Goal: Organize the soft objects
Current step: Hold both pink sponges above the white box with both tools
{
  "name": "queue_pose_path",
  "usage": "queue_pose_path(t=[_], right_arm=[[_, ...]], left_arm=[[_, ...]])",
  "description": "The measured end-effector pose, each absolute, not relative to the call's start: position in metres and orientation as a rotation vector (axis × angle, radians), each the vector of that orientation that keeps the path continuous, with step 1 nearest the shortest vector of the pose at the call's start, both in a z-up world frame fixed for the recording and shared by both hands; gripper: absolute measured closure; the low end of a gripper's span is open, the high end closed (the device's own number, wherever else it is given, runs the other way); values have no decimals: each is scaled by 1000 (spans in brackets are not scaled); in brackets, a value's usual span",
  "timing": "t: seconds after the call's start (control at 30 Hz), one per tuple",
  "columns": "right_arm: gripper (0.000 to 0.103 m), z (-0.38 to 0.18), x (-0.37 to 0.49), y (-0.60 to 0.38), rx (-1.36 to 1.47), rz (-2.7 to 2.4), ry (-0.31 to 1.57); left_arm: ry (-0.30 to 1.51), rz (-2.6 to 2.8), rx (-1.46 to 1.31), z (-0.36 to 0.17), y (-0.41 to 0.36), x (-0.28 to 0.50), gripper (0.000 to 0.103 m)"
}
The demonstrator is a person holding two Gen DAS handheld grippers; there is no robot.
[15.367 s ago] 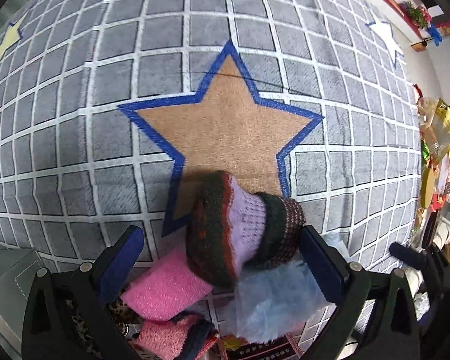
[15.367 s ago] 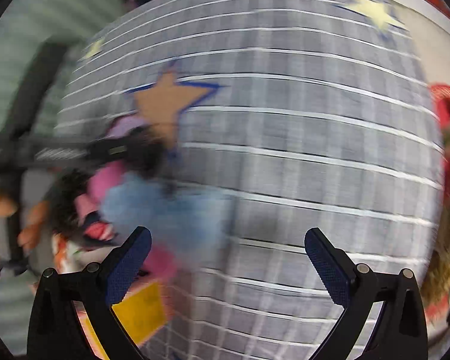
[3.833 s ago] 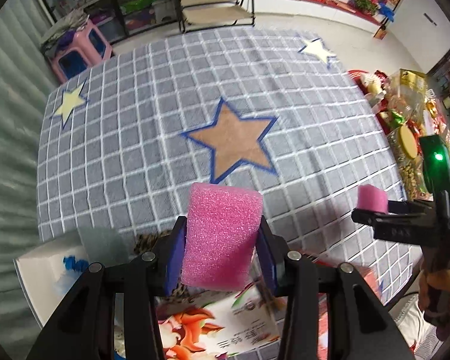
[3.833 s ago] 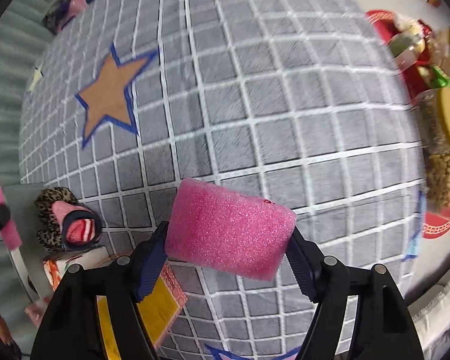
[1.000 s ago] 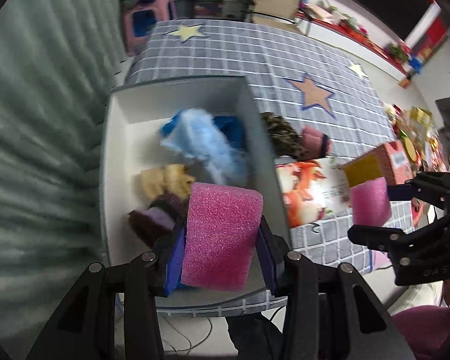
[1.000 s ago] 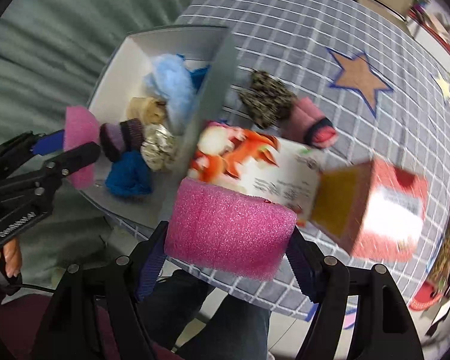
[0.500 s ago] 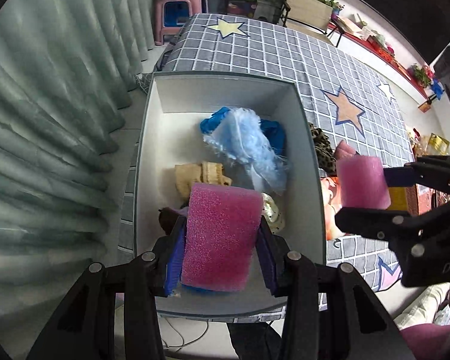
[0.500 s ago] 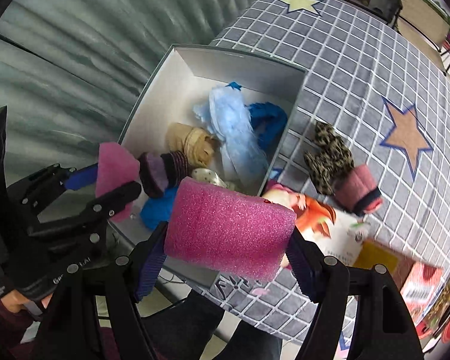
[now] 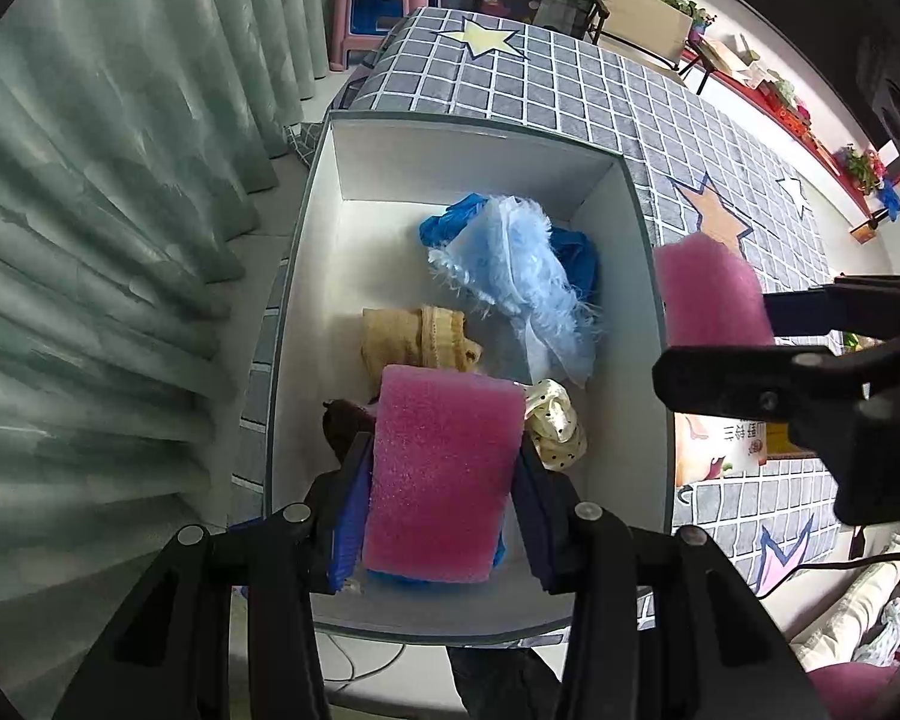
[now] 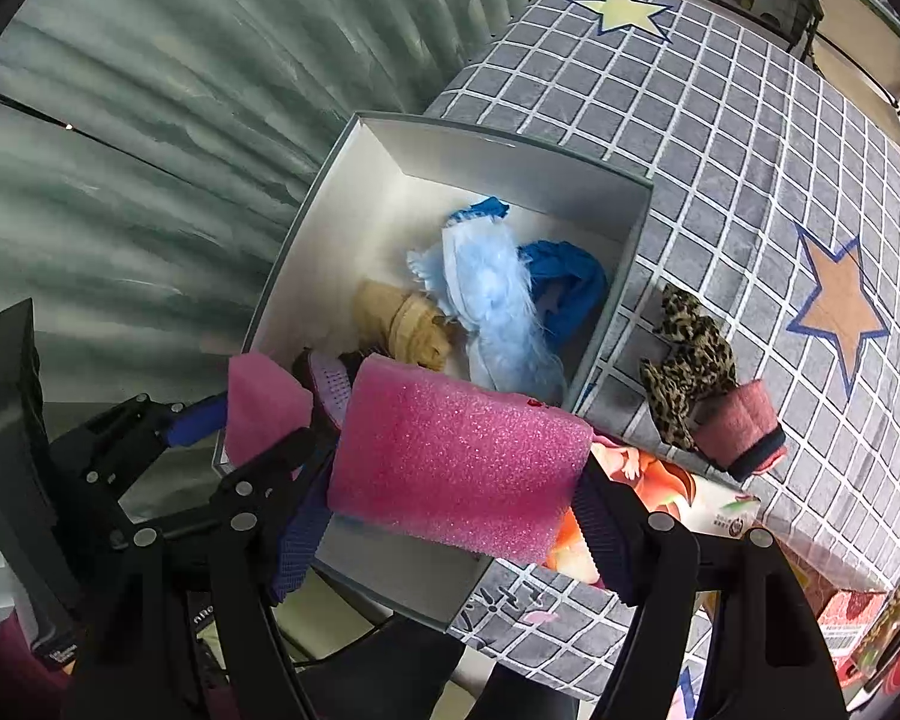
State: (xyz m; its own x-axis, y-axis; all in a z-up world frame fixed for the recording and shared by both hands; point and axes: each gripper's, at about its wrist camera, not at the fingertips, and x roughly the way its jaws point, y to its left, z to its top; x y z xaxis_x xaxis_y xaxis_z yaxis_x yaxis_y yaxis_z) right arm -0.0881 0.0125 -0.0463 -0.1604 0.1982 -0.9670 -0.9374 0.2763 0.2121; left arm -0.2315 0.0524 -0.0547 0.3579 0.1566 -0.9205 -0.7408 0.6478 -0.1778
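My left gripper (image 9: 444,480) is shut on a pink foam sponge (image 9: 444,468) and holds it over the near end of a white open box (image 9: 426,162). The box holds a light blue fluffy cloth (image 9: 522,282), a dark blue cloth (image 9: 576,252), a tan sock (image 9: 414,336), a cream dotted cloth (image 9: 555,420) and a dark knit piece (image 9: 345,420). My right gripper (image 10: 459,468) is shut on a second pink foam sponge (image 10: 456,456) above the box's near right corner (image 10: 468,594). It also shows in the left wrist view (image 9: 708,294).
A leopard-print slipper with pink lining (image 10: 702,372) lies on the grey checked cloth (image 10: 720,138) right of the box. A printed carton (image 10: 678,504) lies near it. Green curtains (image 9: 90,210) hang left. A pink stool (image 9: 378,6) stands beyond the table.
Both grippers, each still holding its pink sponge, have moved in closer over the box; the right gripper has come nearer to the left one.
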Motion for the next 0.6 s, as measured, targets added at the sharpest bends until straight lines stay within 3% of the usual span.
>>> queue_pose_path(t=[0.6], right_arm=[[28, -53, -91, 23, -763, 1211, 1366]], left_arm=[[1071, 633, -658, -58, 53, -228, 55]])
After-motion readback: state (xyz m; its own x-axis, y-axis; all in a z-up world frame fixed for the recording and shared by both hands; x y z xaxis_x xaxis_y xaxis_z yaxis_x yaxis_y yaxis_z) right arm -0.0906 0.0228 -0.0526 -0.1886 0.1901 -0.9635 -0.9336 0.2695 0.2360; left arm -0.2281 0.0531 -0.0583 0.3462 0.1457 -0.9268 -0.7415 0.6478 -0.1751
